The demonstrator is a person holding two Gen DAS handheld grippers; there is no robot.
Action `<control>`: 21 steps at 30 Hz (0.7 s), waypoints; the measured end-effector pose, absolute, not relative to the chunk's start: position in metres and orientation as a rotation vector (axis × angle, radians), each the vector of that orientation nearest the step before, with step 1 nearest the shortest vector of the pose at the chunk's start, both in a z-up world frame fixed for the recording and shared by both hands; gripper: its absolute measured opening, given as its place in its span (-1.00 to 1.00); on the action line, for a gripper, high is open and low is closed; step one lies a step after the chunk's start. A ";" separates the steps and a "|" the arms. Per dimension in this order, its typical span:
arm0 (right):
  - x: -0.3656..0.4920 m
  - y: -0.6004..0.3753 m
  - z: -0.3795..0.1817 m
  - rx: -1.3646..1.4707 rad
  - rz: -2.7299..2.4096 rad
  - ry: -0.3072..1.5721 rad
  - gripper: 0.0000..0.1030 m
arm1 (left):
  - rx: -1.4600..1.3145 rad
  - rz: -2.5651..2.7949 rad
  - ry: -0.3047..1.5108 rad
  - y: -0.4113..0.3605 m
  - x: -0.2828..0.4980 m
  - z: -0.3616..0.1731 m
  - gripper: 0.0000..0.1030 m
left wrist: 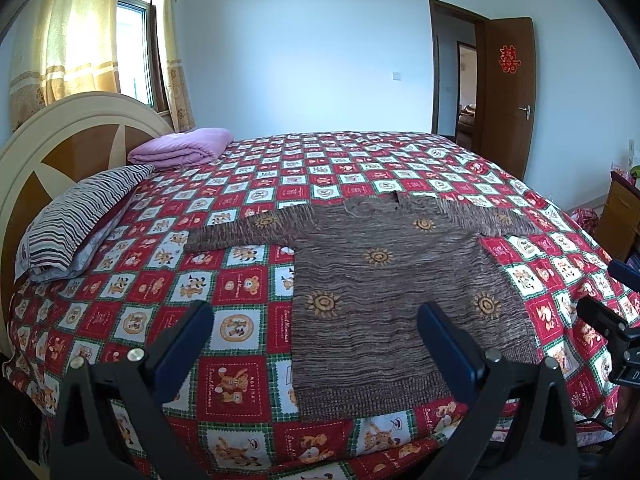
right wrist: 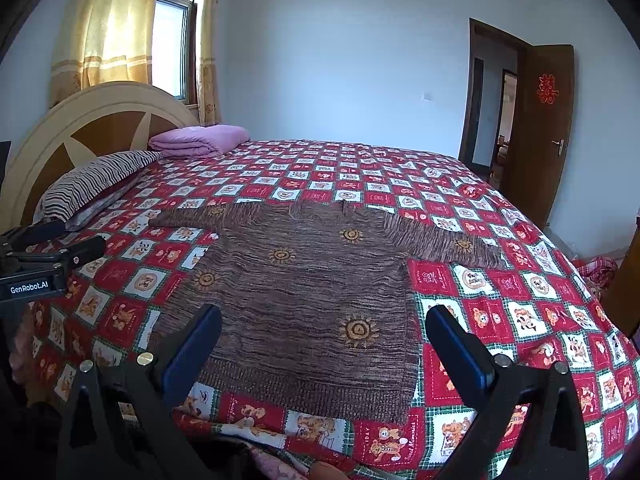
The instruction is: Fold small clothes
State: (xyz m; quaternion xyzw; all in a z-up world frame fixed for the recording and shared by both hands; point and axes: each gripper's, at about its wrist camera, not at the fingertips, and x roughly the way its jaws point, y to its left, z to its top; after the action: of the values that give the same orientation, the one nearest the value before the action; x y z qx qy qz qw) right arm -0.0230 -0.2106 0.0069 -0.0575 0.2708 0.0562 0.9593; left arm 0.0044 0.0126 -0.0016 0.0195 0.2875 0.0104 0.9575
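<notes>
Both my left gripper [left wrist: 316,332] and right gripper [right wrist: 324,336] hang open (empty); I'd pinch the brown sweater [left wrist: 384,280] sleeves first.

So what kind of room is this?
It looks like a bedroom in a home. There's a big bed with a round headboard, a striped pillow and a folded purple blanket, and a brown sweater lies spread flat on the patchwork bedspread.
</notes>
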 end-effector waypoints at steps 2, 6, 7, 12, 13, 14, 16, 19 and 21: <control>-0.023 -0.211 0.007 -0.118 0.114 0.549 0.98 | 0.040 0.022 0.583 0.012 0.005 -0.002 1.00; -0.023 -0.210 0.006 -0.118 0.114 0.552 0.98 | 0.038 0.021 0.584 0.013 0.005 -0.002 1.00; -0.023 -0.210 0.006 -0.119 0.114 0.553 0.98 | 0.040 0.021 0.583 0.012 0.004 -0.002 1.00; -0.022 -0.208 0.004 -0.118 0.115 0.559 0.98 | 0.040 0.021 0.583 0.013 0.004 -0.002 1.00; -0.023 -0.208 0.004 -0.118 0.116 0.559 0.98 | 0.040 0.021 0.583 0.013 0.004 -0.002 1.00; -0.023 -0.208 0.004 -0.119 0.116 0.560 0.98 | 0.039 0.021 0.583 0.013 0.004 -0.002 1.00; -0.022 -0.209 0.004 -0.117 0.118 0.559 0.98 | 0.038 0.020 0.584 0.013 0.004 -0.002 1.00; -0.023 -0.209 0.003 -0.112 0.120 0.561 0.98 | 0.037 0.021 0.585 0.014 0.004 -0.002 1.00; -0.021 -0.209 0.003 -0.113 0.120 0.567 0.98 | 0.038 0.020 0.584 0.013 0.004 -0.002 1.00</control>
State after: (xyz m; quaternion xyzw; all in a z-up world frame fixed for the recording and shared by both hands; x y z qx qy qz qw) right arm -0.0211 -0.2087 0.0029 -0.0556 0.2795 0.0591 0.9567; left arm 0.0043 0.0126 -0.0017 0.0190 0.2877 0.0100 0.9575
